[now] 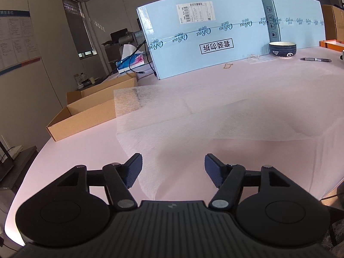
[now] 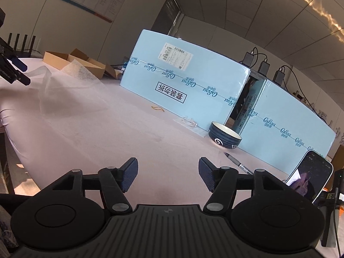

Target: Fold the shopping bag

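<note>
The shopping bag (image 1: pixel 193 116) is a thin, white, see-through non-woven sheet lying flat on the pink table (image 1: pixel 268 79). In the left wrist view it spreads from just ahead of my left gripper (image 1: pixel 173 171) out to the far left. That gripper is open and empty, hovering over the bag's near edge. In the right wrist view the bag (image 2: pixel 64 81) lies far left, with a raised fold. My right gripper (image 2: pixel 167 175) is open and empty over bare table, well right of the bag. The left gripper's fingers (image 2: pixel 18 69) show at the left edge.
Two large light-blue boxes (image 1: pixel 206 43) stand along the back. A dark bowl (image 2: pixel 224 138), a pen (image 2: pixel 238 165) and a rubber band (image 2: pixel 158 108) lie in front of them. An open cardboard tray (image 1: pixel 83 111) sits at the table's left edge. A phone (image 2: pixel 309 175) stands propped at right.
</note>
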Demonstrator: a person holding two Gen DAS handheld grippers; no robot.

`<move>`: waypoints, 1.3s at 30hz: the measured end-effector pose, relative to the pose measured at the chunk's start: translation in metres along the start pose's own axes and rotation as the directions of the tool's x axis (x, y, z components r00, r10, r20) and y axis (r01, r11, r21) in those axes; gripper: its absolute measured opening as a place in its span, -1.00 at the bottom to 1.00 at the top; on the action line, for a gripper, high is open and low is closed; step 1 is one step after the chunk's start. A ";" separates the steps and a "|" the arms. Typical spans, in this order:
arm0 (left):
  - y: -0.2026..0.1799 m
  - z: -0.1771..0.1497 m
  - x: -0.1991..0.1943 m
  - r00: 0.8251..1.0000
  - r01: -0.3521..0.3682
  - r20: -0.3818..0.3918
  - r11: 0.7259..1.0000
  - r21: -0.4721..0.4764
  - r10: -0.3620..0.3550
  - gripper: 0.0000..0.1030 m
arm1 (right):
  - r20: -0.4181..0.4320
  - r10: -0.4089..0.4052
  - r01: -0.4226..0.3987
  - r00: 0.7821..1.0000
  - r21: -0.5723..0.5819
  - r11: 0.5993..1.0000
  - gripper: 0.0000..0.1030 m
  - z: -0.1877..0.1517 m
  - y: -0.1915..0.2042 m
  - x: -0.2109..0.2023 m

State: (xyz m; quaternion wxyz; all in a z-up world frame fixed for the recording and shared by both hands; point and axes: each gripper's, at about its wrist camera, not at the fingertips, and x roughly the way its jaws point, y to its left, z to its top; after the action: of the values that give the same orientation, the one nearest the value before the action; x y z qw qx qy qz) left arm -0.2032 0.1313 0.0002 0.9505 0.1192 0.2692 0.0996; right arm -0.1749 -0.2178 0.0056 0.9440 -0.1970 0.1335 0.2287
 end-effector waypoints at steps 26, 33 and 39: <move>0.055 -0.035 -0.046 0.963 -0.270 -0.079 0.933 -0.239 0.258 0.37 | 0.034 0.062 -0.063 0.997 0.820 0.568 -0.41 -0.050 -0.098 -0.036; 0.090 -0.034 -0.080 0.933 -0.333 -0.011 0.855 -0.397 0.358 0.49 | 0.052 0.123 -0.090 0.991 0.939 0.332 -0.32 -0.074 -0.122 -0.044; 0.086 0.003 -0.071 0.964 -0.130 0.158 0.897 -0.422 0.214 0.54 | 0.023 0.151 -0.054 0.988 0.979 0.199 -0.25 -0.082 -0.125 -0.038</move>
State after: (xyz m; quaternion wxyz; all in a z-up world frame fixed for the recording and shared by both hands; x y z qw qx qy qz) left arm -0.2716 0.1950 0.0620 0.9638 -0.0489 0.1339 0.2253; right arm -0.1598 -0.3702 -0.0155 0.8336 0.4418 0.2969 0.1477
